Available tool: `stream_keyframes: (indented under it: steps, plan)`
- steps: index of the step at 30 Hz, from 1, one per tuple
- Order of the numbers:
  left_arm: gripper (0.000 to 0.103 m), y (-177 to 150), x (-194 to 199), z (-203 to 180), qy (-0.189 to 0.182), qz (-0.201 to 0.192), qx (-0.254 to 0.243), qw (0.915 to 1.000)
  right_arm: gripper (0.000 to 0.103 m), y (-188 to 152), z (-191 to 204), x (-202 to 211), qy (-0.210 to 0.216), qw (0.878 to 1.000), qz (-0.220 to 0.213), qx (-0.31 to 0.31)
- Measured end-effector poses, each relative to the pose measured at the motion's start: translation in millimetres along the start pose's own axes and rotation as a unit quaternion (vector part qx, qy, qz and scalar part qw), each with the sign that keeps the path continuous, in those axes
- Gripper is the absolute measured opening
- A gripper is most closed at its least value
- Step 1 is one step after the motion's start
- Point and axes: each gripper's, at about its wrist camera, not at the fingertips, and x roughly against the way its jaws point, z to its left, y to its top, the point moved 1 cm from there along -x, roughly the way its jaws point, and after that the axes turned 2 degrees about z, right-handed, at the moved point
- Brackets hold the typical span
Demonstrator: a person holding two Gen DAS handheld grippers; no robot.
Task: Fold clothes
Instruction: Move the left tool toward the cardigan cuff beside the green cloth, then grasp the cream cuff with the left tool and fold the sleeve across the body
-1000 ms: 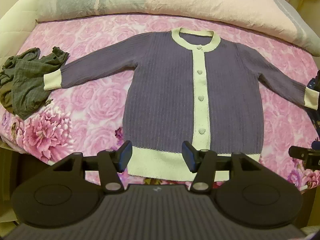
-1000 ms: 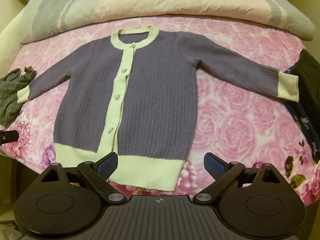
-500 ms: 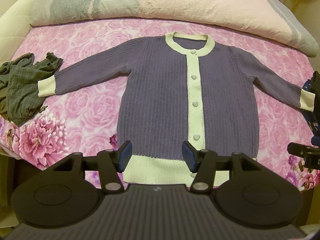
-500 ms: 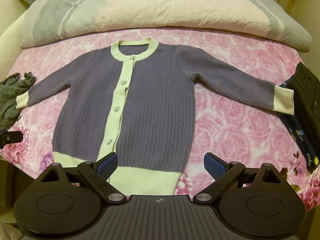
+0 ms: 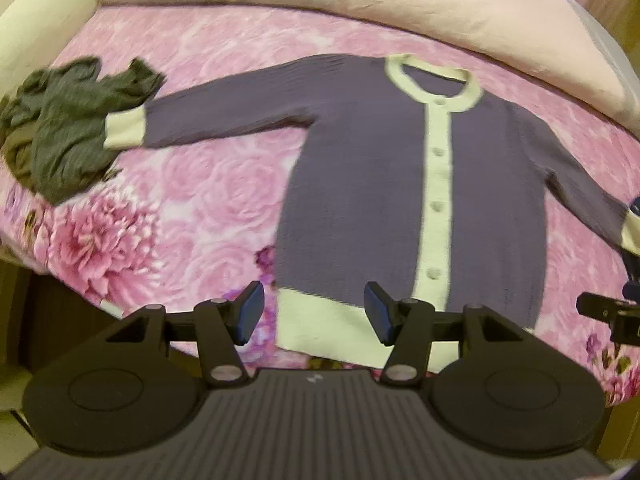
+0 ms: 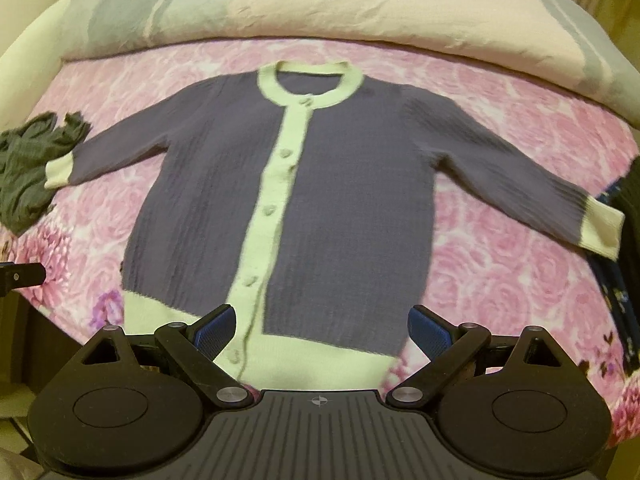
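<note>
A purple knit cardigan (image 5: 360, 200) (image 6: 352, 208) with cream collar, button band, cuffs and hem lies flat and buttoned on the pink floral bedspread, both sleeves spread outward. My left gripper (image 5: 314, 312) hovers open over the hem's left corner, holding nothing. My right gripper (image 6: 320, 330) is open wide above the cream hem near the bed's front edge, also holding nothing. The left cuff (image 5: 124, 128) touches a crumpled green garment. The right cuff (image 6: 600, 232) rests against dark clothes.
A crumpled olive-green garment (image 5: 68, 136) (image 6: 28, 176) lies at the bed's left edge. Dark clothes (image 6: 628, 240) lie at the right edge. A rolled pastel duvet (image 6: 320, 8) runs along the back. The other gripper's tip (image 5: 608, 312) shows at the right, and again (image 6: 20, 280) at the left.
Both views have shifted: the left gripper swung left, so the cardigan now sits further right in its view. The right gripper moved left and closer over the hem. Both stay open.
</note>
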Motion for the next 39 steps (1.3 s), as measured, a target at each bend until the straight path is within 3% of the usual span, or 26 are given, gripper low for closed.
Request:
stream_keyframes:
  steps: [11, 14, 18, 22, 25, 29, 33, 37, 39]
  plan:
    - [0.051, 47.3, -21.8, 84.5, 0.004, 0.0, 0.035, 0.9994, 0.095, 50.5, 60.8, -27.3, -0.005, 1.0, 0.01, 0.003]
    - [0.052, 58.8, -38.1, 115.3, -0.018, -0.003, 0.07, 0.9974, 0.095, 63.3, 71.7, -34.0, -0.012, 1.0, 0.009, -0.007]
    - [0.052, 75.5, -72.3, 167.9, -0.051, -0.01, 0.158, 0.986, 0.095, 74.2, 73.2, -42.8, -0.03, 0.999, 0.013, -0.027]
    - [0.052, 92.7, -113.5, 214.6, -0.045, -0.03, 0.21, 0.9763, 0.095, 79.4, 59.6, -52.4, -0.073, 0.996, 0.026, -0.054]
    - [0.052, 104.5, -151.7, 254.4, -0.05, -0.045, 0.271, 0.9601, 0.095, 79.8, 44.3, -62.1, -0.106, 0.991, 0.042, -0.073]
    - [0.051, 115.6, -202.4, 296.9, -0.057, -0.062, 0.36, 0.9292, 0.095, 75.3, 25.0, -80.7, -0.138, 0.984, 0.065, -0.088]
    - [0.051, 122.9, -245.0, 320.5, -0.059, -0.081, 0.413, 0.9054, 0.095, 61.7, 17.6, -108.3, -0.142, 0.982, 0.086, -0.096]
    - [0.051, 119.2, -275.3, 339.1, -0.063, -0.101, 0.471, 0.8738, 0.095, 45.2, 14.0, -138.3, -0.137, 0.979, 0.111, -0.098]
    - [0.049, 116.4, -286.7, 346.0, -0.061, -0.116, 0.489, 0.8622, 0.095, 37.1, 12.1, -152.6, -0.134, 0.978, 0.123, -0.099]
